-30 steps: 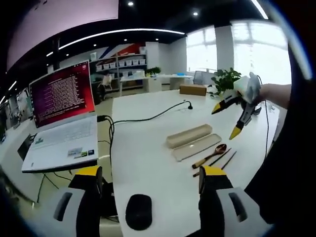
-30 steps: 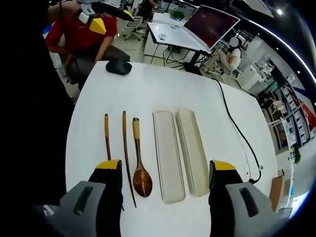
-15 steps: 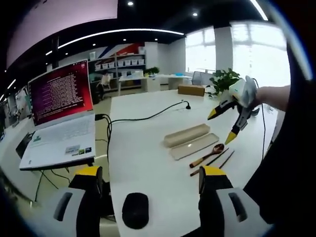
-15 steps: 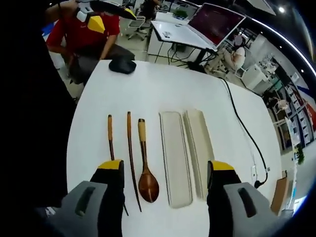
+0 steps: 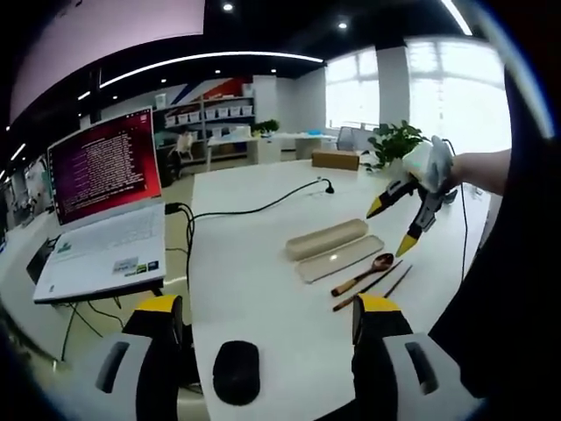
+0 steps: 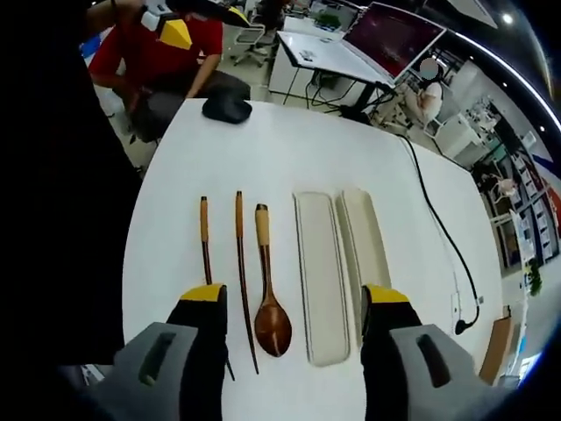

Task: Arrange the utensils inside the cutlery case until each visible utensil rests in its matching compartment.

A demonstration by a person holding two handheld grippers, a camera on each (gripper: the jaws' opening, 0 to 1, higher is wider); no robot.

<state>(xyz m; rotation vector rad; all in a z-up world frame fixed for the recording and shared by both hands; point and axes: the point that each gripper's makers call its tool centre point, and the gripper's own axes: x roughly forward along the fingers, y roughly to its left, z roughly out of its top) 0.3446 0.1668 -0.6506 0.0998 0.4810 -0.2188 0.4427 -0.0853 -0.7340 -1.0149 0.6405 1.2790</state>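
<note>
A brown wooden spoon [image 6: 269,294] and two thin wooden chopsticks [image 6: 240,274] are lying at nine o'clock of the open beige plastic cutlery case [image 6: 322,274]. The right gripper [image 6: 287,301] is hanging over them with tongs apart. The left gripper [image 5: 260,310] is also standing apart, near a black mouse [image 5: 236,372].

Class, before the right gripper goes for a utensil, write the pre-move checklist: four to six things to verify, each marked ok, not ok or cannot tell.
1. Right gripper open and empty: ok, its jaws stand wide apart.
2. Wooden spoon unobstructed on the table: ok, it lies apart from the chopsticks.
3. Case tray open to receive utensils: ok, nothing lies in it.
4. Lid out of the way: ok, it lies beside the tray.
5. Utensils already in compartments: not ok, all lie outside.
6. Left gripper clear of the utensils: ok, open and held near the mouse.
</note>
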